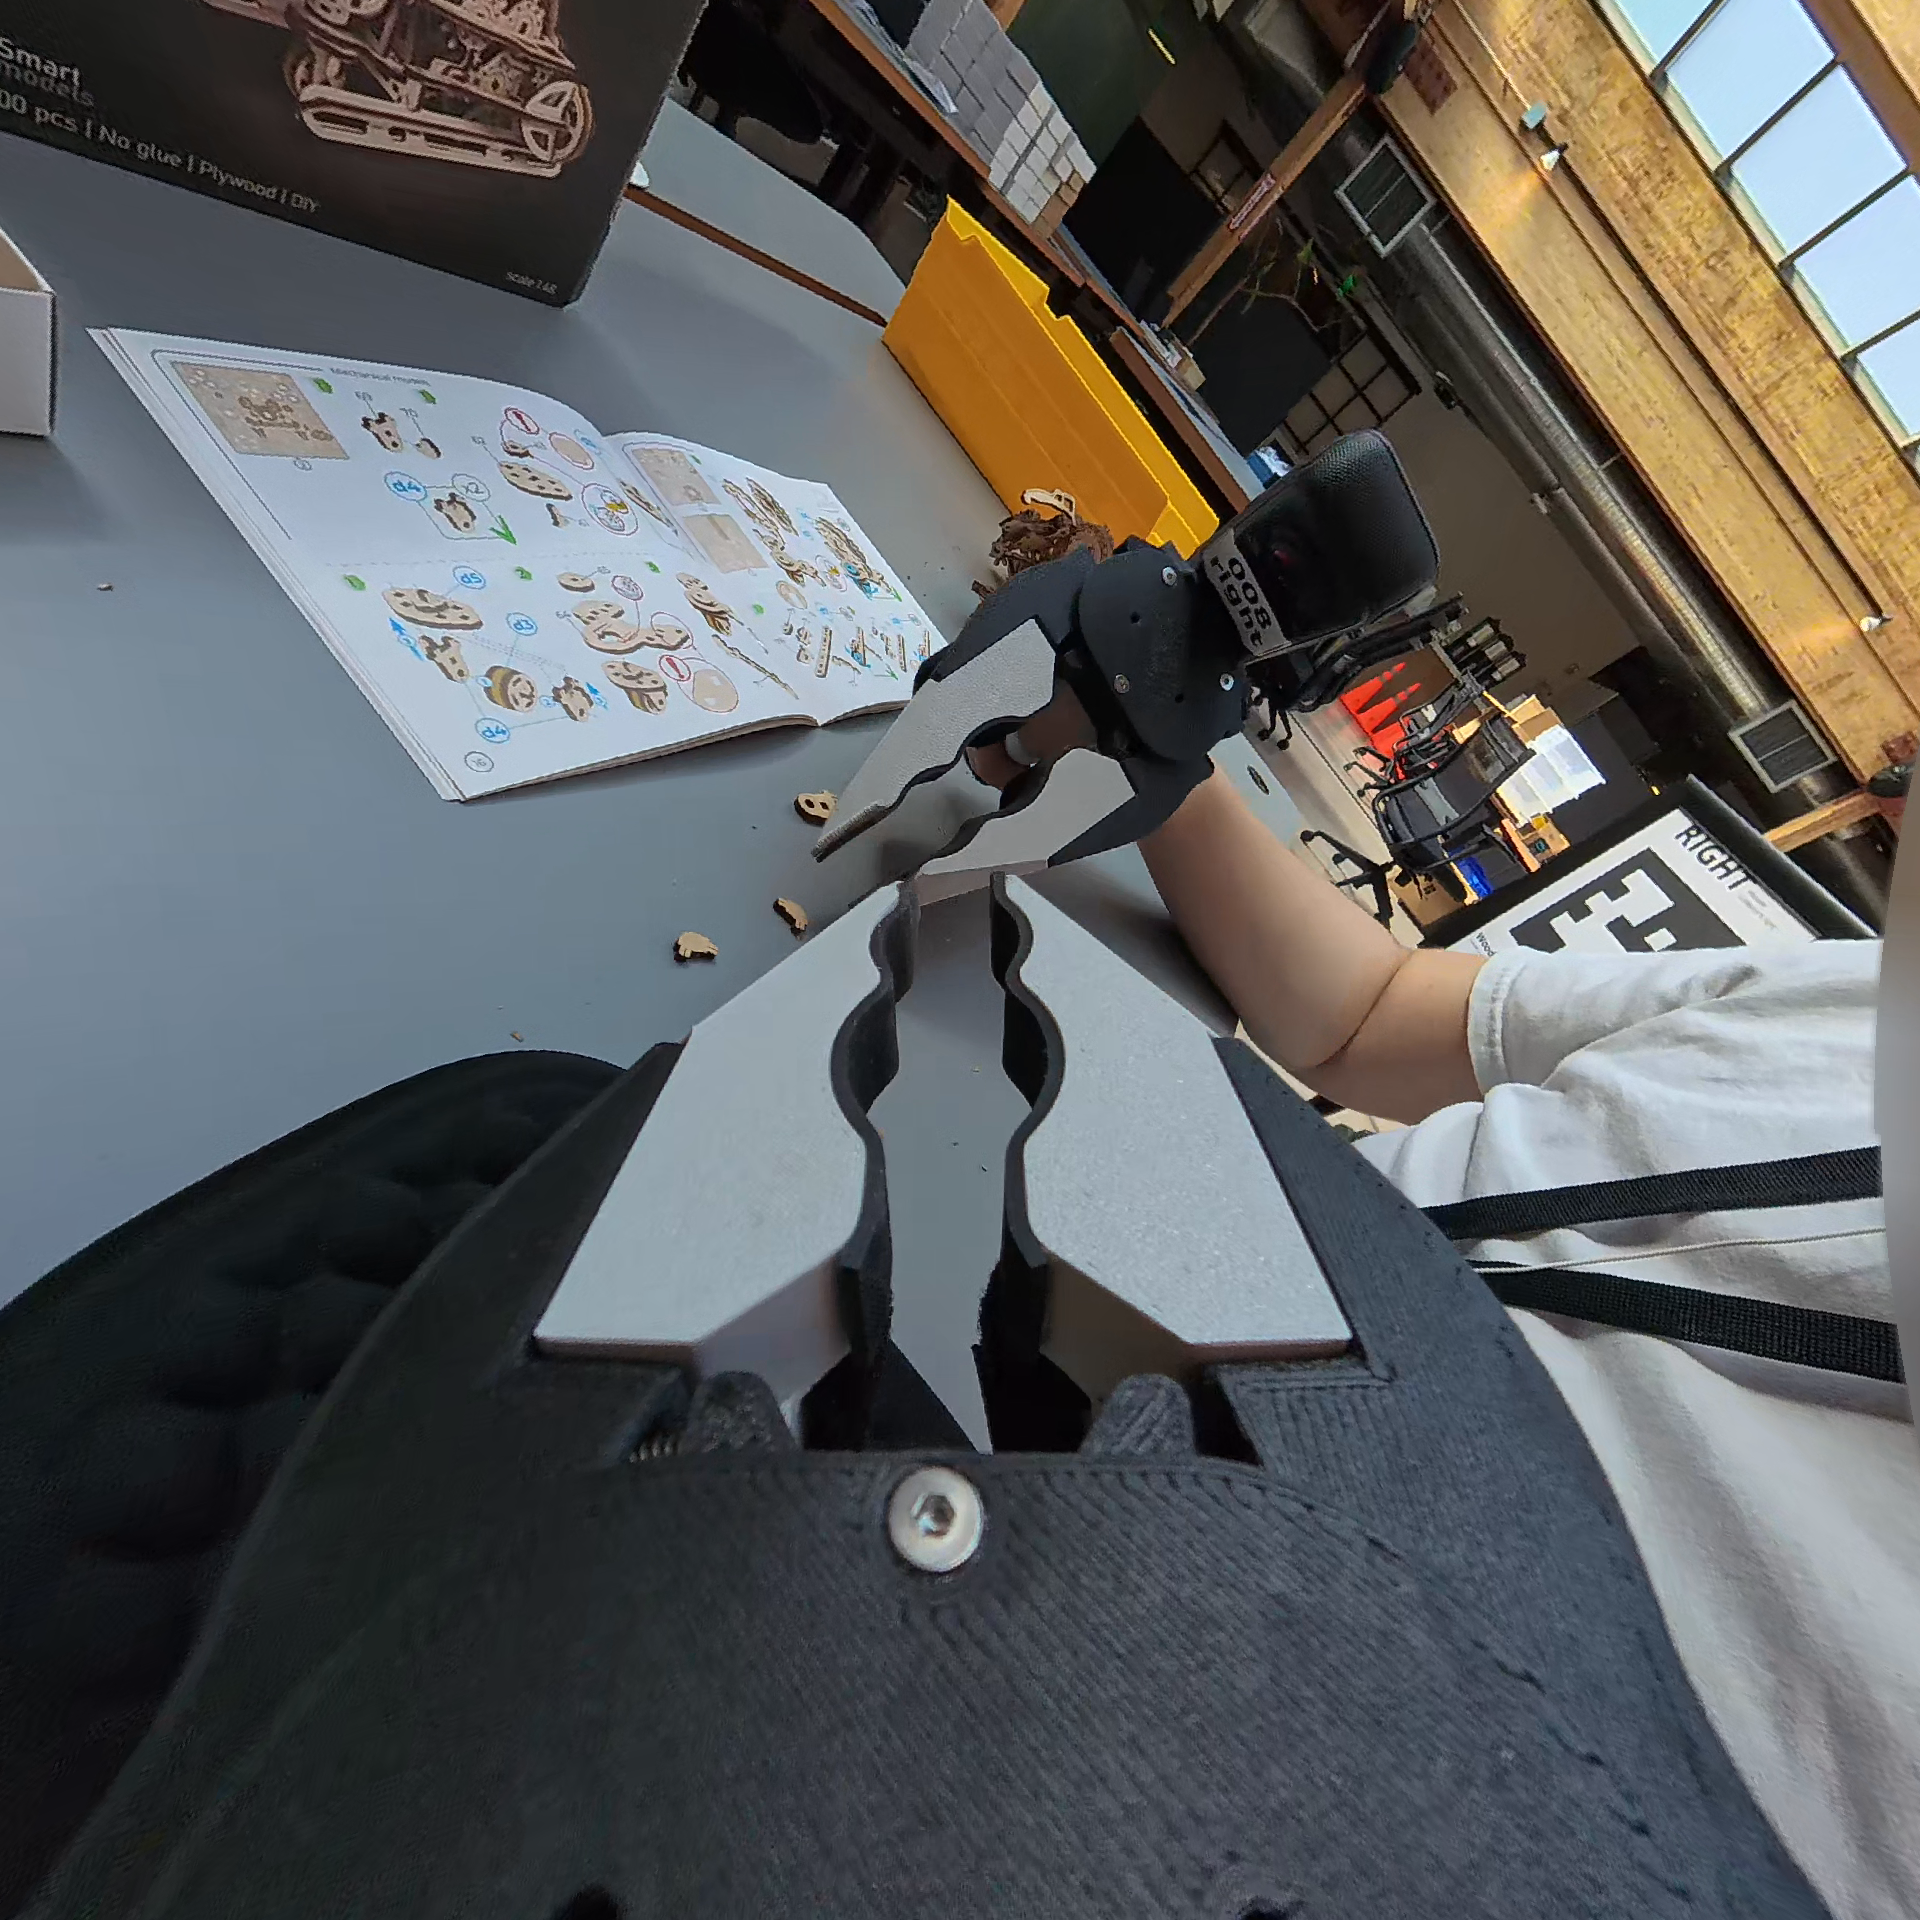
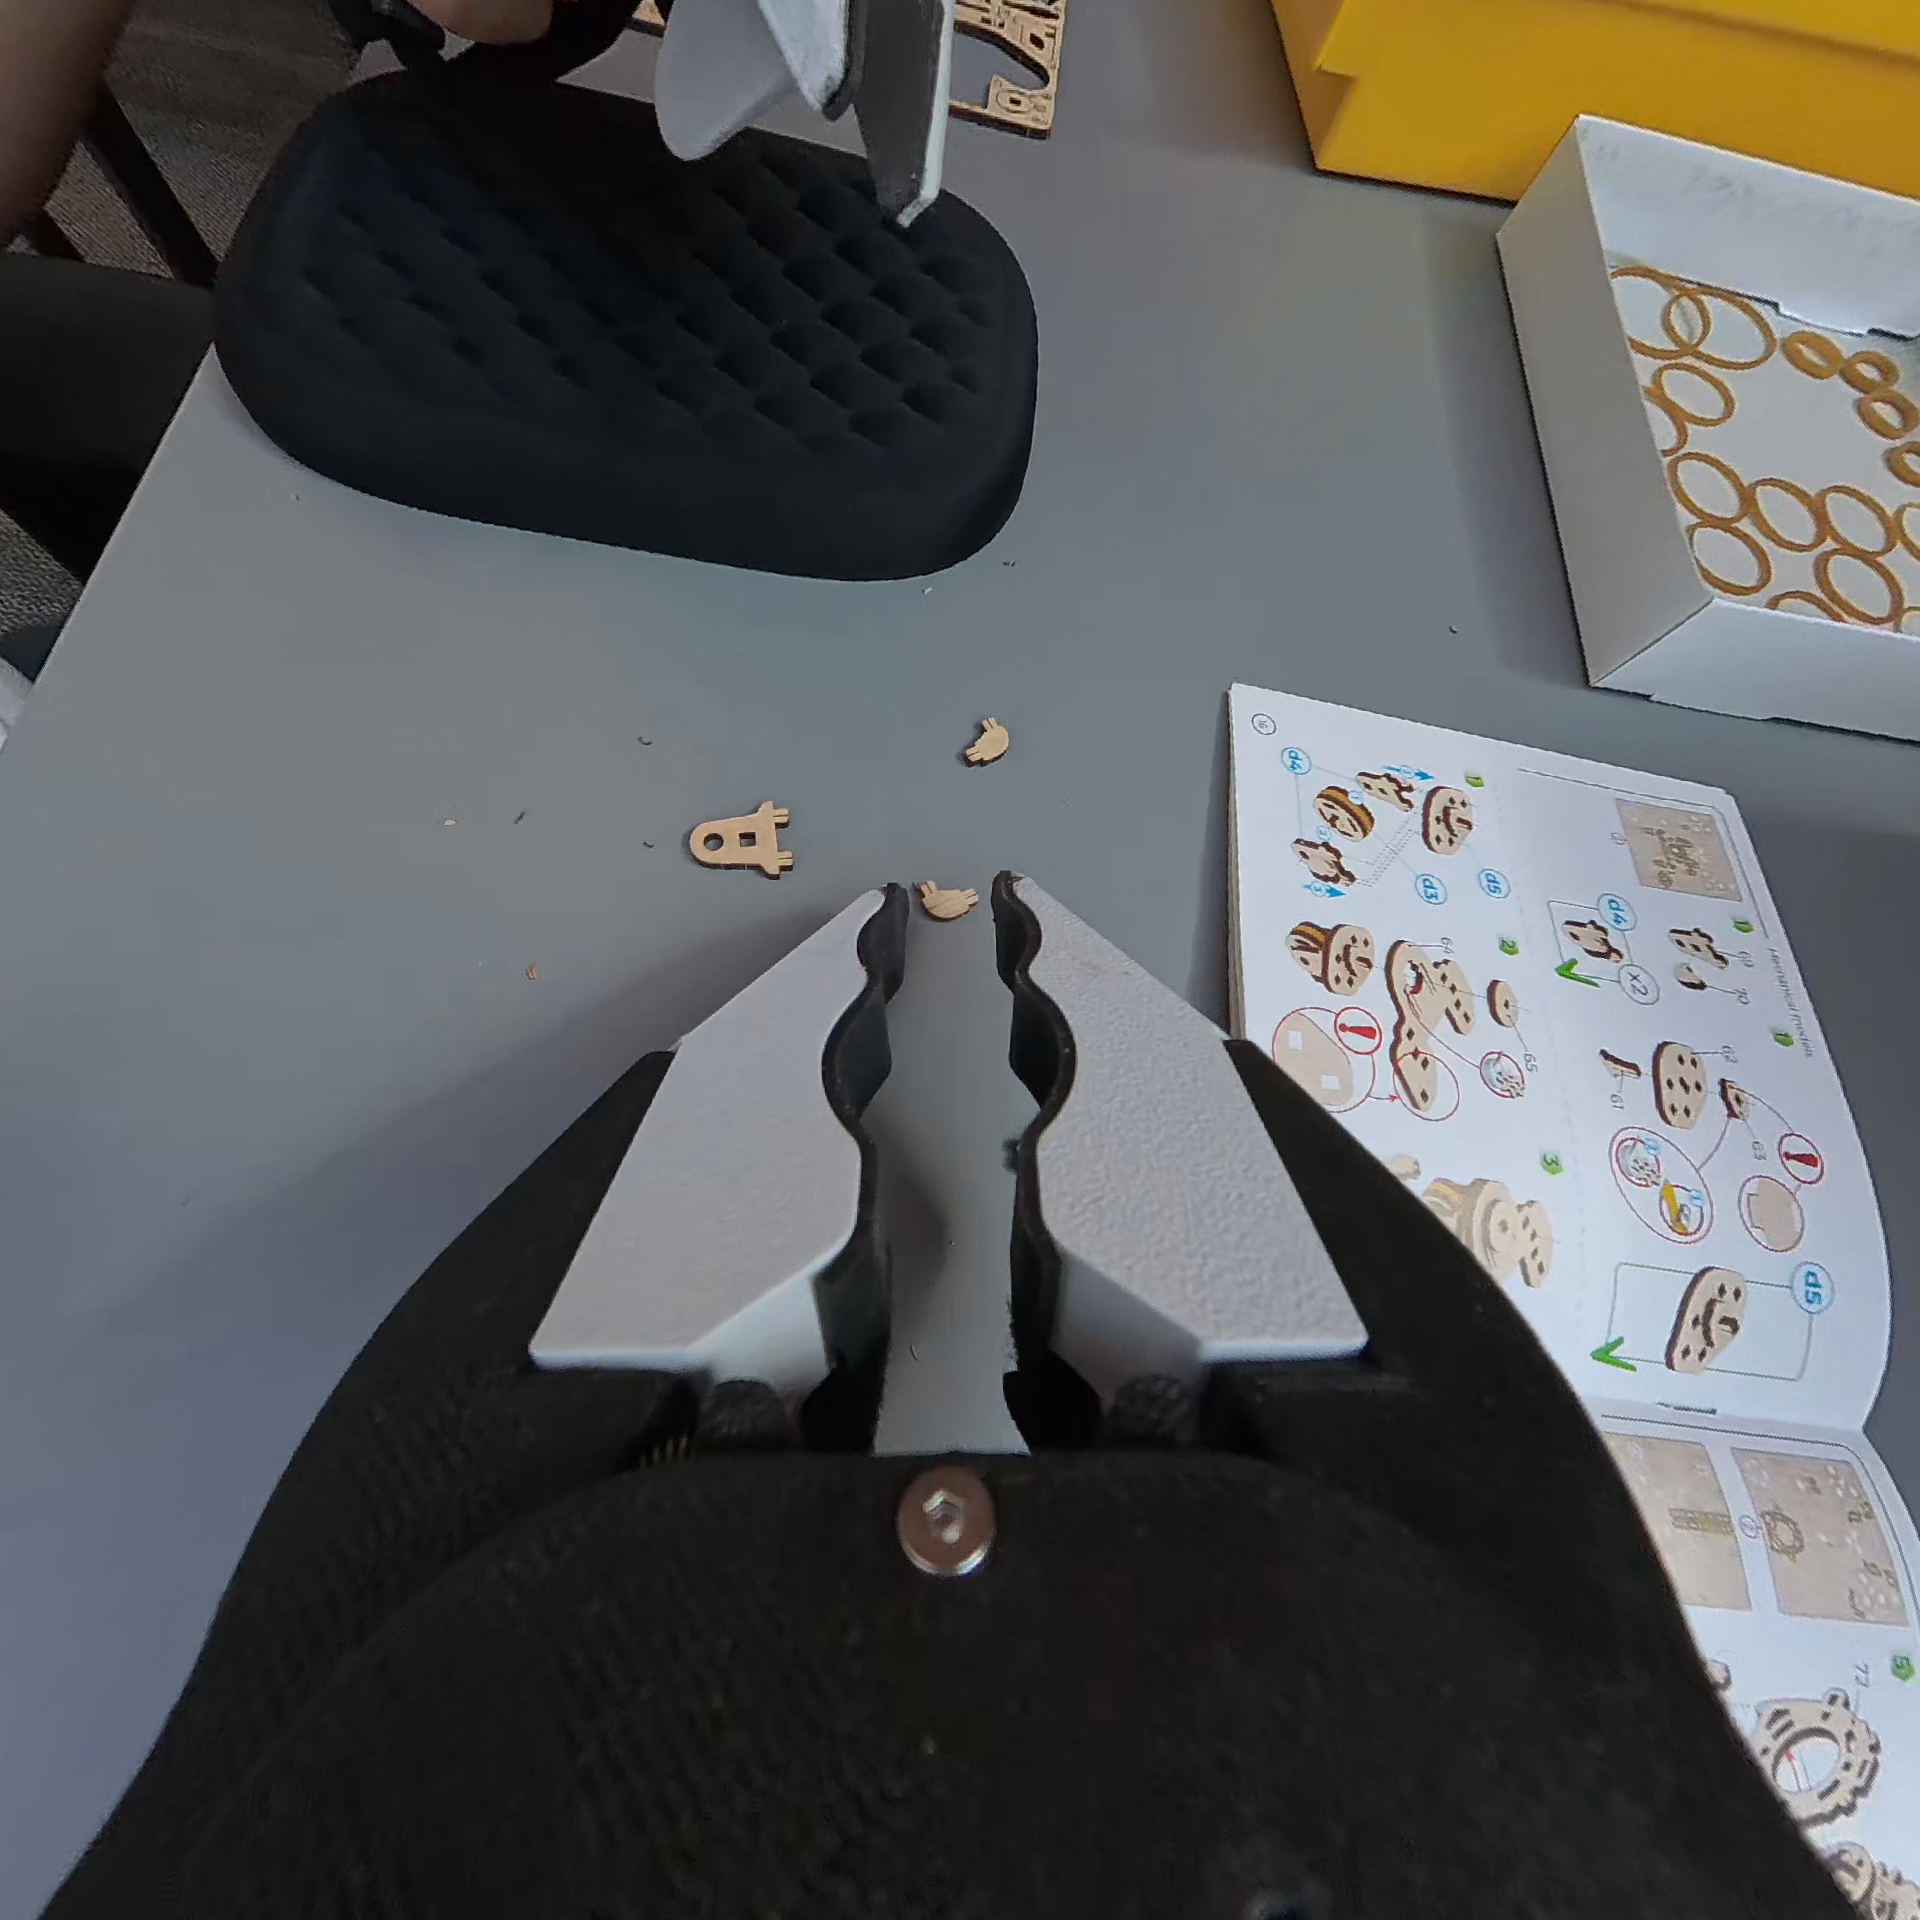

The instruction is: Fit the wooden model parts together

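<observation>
Three small wooden parts lie on the grey table (image 2: pixel 312 987). A flat part with holes (image 2: pixel 740 840) is to the left, a tiny curved part (image 2: pixel 987 743) is farther off, and another tiny part (image 2: pixel 945 899) shows between my right gripper's (image 2: pixel 945 885) open fingertips. The right gripper is empty. It also shows in the left wrist view (image 1: pixel 873 857), low over the table beside the parts (image 1: pixel 816 803). My left gripper (image 1: pixel 951 888) is open and empty. In the right wrist view it (image 2: pixel 800 177) hangs over a black cushion.
A black padded cushion (image 2: pixel 623 343) lies at the table's near-left edge. An open instruction booklet (image 2: pixel 1507 1039) lies to the right. A white box of wooden rings (image 2: pixel 1714 468), a yellow bin (image 2: pixel 1558 94) and a dark kit box (image 1: pixel 364 125) stand beyond. A brown wooden assembly (image 1: pixel 1044 535) sits near the bin. The tips of one gripper are about 10 cm away from the tips of the other.
</observation>
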A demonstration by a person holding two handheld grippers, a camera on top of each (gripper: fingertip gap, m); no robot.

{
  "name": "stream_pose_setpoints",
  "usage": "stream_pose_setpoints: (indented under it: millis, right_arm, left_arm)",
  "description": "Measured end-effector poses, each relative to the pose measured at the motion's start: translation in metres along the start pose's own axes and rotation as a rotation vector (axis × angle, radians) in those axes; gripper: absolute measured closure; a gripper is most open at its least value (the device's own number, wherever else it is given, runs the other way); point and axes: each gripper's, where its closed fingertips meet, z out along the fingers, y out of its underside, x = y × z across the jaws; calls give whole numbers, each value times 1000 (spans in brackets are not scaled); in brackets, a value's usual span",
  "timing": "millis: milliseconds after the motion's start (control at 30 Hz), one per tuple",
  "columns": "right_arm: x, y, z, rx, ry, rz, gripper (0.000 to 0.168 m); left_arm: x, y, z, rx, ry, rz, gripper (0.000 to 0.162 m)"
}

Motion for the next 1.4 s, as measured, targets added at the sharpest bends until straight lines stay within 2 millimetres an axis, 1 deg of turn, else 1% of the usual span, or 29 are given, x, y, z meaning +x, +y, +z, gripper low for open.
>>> stream_pose_setpoints:
  millis: [33, 133, 233, 333, 367, 433, 533, 567, 633, 700, 767, 900, 1000, 1100, 1267, 1400]
  right_arm:
    - [0, -1, 1, 0, -11, 0, 151]
    - [2, -2, 5, -23, -33, 14, 150]
    - [4, 2, 10, -62, -37, 16, 149]
    - [2, 8, 14, -99, -77, 59, 147]
    - [0, 11, 15, -111, -95, 68, 148]
    - [-4, 11, 15, -104, -128, 94, 155]
    - [-1, 10, 14, -103, -93, 67, 156]
    - [0, 8, 12, -93, -68, 42, 156]
    - [-1, -3, 5, -39, -16, -9, 156]
    - [-5, -21, -8, 50, 34, -62, 156]
    - [-10, -39, -22, 129, 97, -123, 156]
    - [-13, -58, -40, 201, 182, -188, 156]
    - [-16, -64, -45, 227, 188, -206, 156]
    - [-20, -65, -47, 231, 186, -234, 156]
    - [-24, -65, -49, 247, 179, -264, 156]
    - [-30, -72, -54, 306, 155, -271, 156]
  left_arm:
    - [0, 0, 1, -2, -3, 6, 150]
    - [2, 2, 3, -12, -1, 13, 150]
    - [4, 3, 5, -16, 6, 13, 150]
    - [4, 4, 7, -19, 9, 10, 150]
    - [4, 3, 8, -19, 11, 7, 150]
    - [3, 4, 10, -19, 13, 1, 150]
    - [1, 5, 15, -16, 9, -19, 150]
    - [1, 6, 18, -19, 13, -32, 150]
    - [1, 9, 25, -25, 23, -53, 150]
    - [4, 12, 33, -27, 30, -66, 146]
    - [9, 15, 41, -39, 50, -72, 146]
    - [21, 21, 53, -71, 93, -69, 145]
    - [30, 19, 57, -53, 153, -97, 148]
    - [35, 18, 57, -36, 189, -110, 155]
    - [38, 21, 56, -32, 217, -122, 157]
    - [46, 20, 52, -27, 280, -136, 160]
